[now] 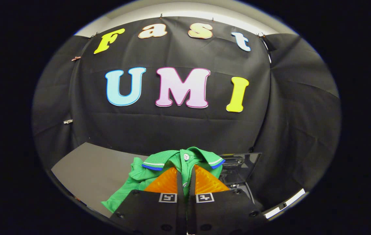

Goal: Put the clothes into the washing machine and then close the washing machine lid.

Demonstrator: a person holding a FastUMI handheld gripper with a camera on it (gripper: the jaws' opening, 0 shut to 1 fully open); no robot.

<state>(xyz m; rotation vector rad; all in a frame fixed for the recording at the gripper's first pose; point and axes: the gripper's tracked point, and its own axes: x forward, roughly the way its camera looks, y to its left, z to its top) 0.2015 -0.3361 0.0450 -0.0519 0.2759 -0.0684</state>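
Orange fingers (169, 182) of the gripper (185, 178) sit nearly closed, pinching a fold of the green polo shirt (159, 166) between them, right at the button placket. At twelve o'clock the collar, trimmed white and blue, rises just beyond the fingertips. Toward nine o'clock the grey table (90, 163) lies bare up to its edge. At three o'clock the washing machine's dark raised lid (242, 166) stands close beside the shirt.
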